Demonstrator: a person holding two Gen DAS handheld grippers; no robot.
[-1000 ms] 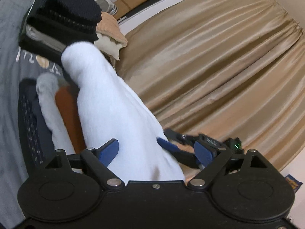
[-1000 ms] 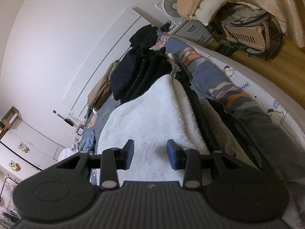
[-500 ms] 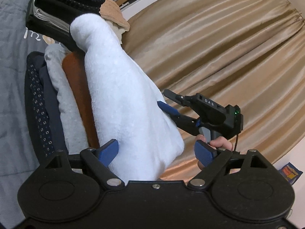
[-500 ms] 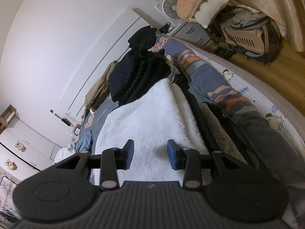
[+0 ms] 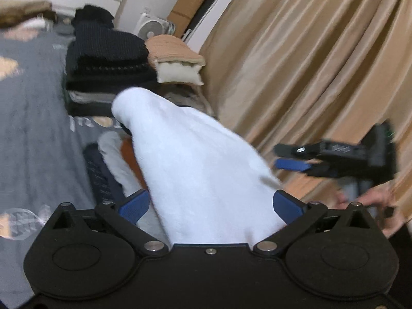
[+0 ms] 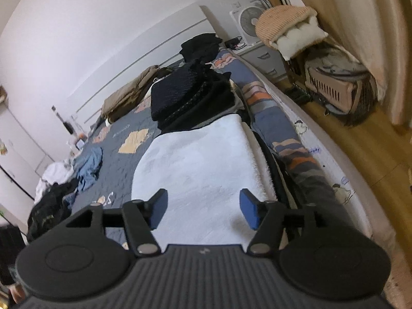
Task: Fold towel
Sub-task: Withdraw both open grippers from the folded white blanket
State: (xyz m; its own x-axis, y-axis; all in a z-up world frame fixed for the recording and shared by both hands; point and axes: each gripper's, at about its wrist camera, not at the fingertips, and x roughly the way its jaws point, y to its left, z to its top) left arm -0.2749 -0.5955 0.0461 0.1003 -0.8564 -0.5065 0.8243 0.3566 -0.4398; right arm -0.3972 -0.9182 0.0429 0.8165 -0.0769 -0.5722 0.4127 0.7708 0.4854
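Note:
A white fluffy towel (image 5: 195, 159) lies folded on a row of folded garments (image 5: 110, 159) along the bed's edge. My left gripper (image 5: 209, 206) hovers over its near end, jaws opening wide; the towel runs between the blue pads without being pressed. In the right wrist view the towel (image 6: 200, 159) is a flat rectangle below my right gripper (image 6: 203, 209), whose jaws are opening with nothing pinched. The right gripper (image 5: 285, 157) also appears off the towel's right edge, with a hand (image 5: 373, 203) holding it.
A stack of black folded clothes (image 6: 190, 95) stands just beyond the towel. A peach cushion (image 5: 175, 54), a fan (image 6: 248, 20) and a pet carrier (image 6: 334, 85) lie by the beige curtain (image 5: 309, 64). Loose clothes (image 6: 85, 164) lie on the grey quilt (image 5: 33, 116).
Both grippers have risen and opened wider over the towel. The right gripper has pulled away from the towel's edge toward the curtain. The towel stays flat on the pile.

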